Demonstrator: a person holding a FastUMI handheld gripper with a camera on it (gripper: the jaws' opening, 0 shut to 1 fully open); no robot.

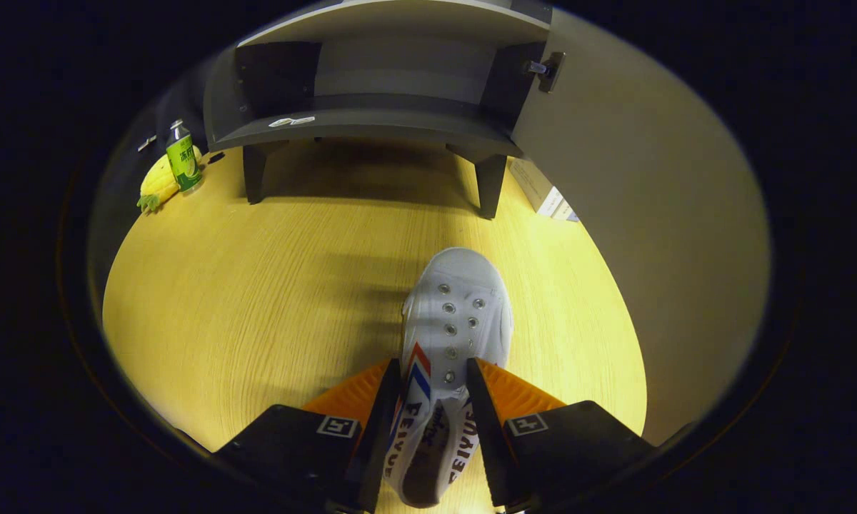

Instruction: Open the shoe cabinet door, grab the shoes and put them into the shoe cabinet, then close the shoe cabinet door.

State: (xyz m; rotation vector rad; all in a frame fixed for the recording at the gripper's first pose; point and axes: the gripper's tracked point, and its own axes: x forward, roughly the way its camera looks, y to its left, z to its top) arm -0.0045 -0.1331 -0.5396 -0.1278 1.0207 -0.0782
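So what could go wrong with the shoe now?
The fingers pinch only the back part of the shoe, so its long toe end might droop or slip loose. The cabinet opening ahead looks low, so the shoe could bump the shelf edge going in. The open door stands close on the right and could get knocked.

Pale wood-grain counter [257,285], lit bright, grain running crosswise. At its far left corner: green can [183,155] with a silver top, standing upright. Yellow corn-shaped toy [158,181] with a green leafy end lying right against the can. Small cardboard box [543,191] on the counter at far right. Dark booth wall behind the can.
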